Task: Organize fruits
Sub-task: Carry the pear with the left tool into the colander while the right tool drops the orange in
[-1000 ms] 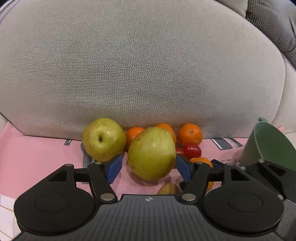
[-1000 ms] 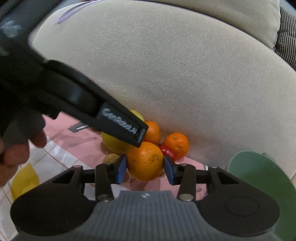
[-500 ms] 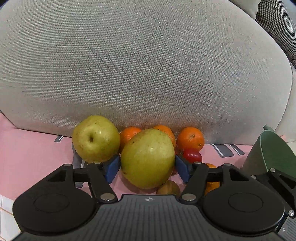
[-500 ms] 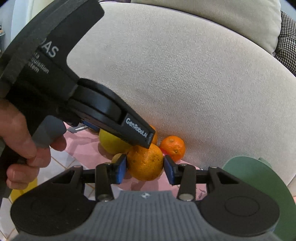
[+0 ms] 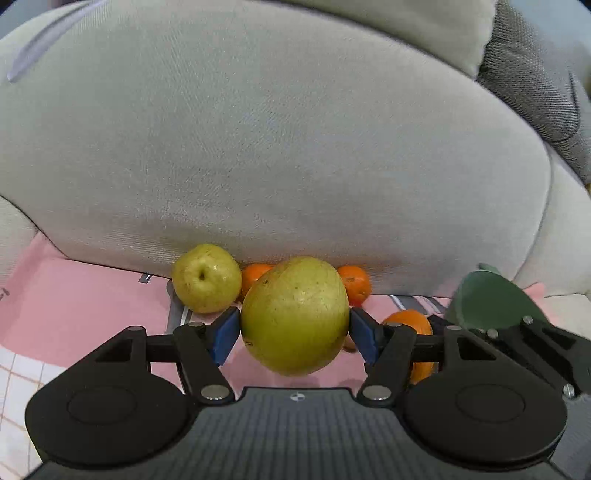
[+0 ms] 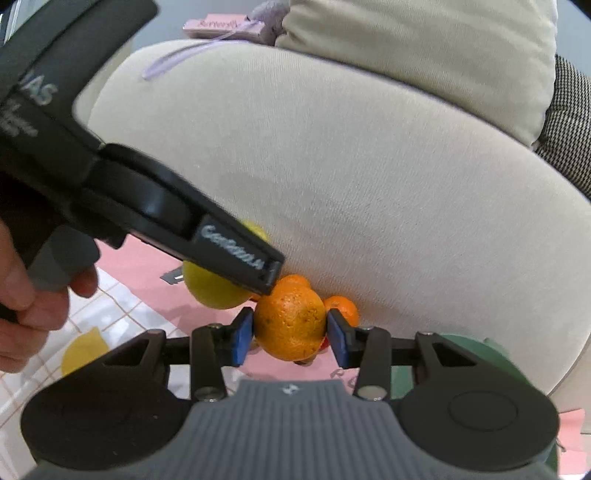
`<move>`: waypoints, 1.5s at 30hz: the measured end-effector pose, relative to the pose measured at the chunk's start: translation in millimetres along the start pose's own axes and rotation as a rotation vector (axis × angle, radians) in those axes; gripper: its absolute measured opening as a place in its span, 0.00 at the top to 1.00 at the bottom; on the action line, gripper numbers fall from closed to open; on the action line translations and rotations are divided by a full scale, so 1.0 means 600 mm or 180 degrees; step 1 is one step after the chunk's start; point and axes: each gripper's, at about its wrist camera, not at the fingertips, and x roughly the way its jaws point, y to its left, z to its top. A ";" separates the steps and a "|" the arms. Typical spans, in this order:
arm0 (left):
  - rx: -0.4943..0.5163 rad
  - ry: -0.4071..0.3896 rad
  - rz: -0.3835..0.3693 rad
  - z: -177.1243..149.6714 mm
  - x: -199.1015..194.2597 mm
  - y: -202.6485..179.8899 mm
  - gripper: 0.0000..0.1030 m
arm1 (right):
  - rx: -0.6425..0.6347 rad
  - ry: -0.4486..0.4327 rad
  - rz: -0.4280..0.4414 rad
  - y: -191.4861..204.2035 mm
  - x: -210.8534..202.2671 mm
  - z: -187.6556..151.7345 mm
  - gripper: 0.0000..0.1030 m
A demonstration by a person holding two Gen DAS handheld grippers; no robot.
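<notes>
Green pear (image 5: 295,315) in L view only, prob. lifted.

Yellow-green pear (image 5: 295,315), orange orange (image 6: 291,324), pink cloth (image 5: 92,295), green bowl (image 5: 487,301).

a large pale grey-beige sofa cushion (image 5: 280,147) filled most of both views, its woven fabric evenly lit by soft, diffuse light, with a shadowed band along its lower edge. in the left wrist view a second, lighter cushion (image 5: 424,26) sat at 1 o'clock, and a dark grey textured cushion (image 5: 535,81) at 2 o'clock. in the right wrist view a cream cushion (image 6: 424,51) lay at 12 o'clock, with a black-and-white houndstooth fabric (image 6: 569,140) at 3 o'clock. a pink cloth (image 5: 74,295) covered the seat from 8 to 9 o'clock, turning to a white checked pattern (image 6: 110,310) with a yellow shape (image 6: 83,354) at 8 o'clock.
</notes>
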 end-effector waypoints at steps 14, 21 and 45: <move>0.0312 -0.0003 -0.0296 -0.006 -0.087 -0.122 0.28 | -0.0300 0.0233 0.0021 -0.085 -0.106 -0.008 0.61; 0.0565 0.0117 -0.0503 -0.009 -0.094 -0.189 0.28 | -0.0071 0.0597 0.0016 -0.147 -0.115 -0.029 0.61; 0.1258 0.1183 -0.0429 -0.001 0.078 -0.288 0.28 | 0.0207 0.1471 0.0382 -0.240 0.025 -0.065 0.61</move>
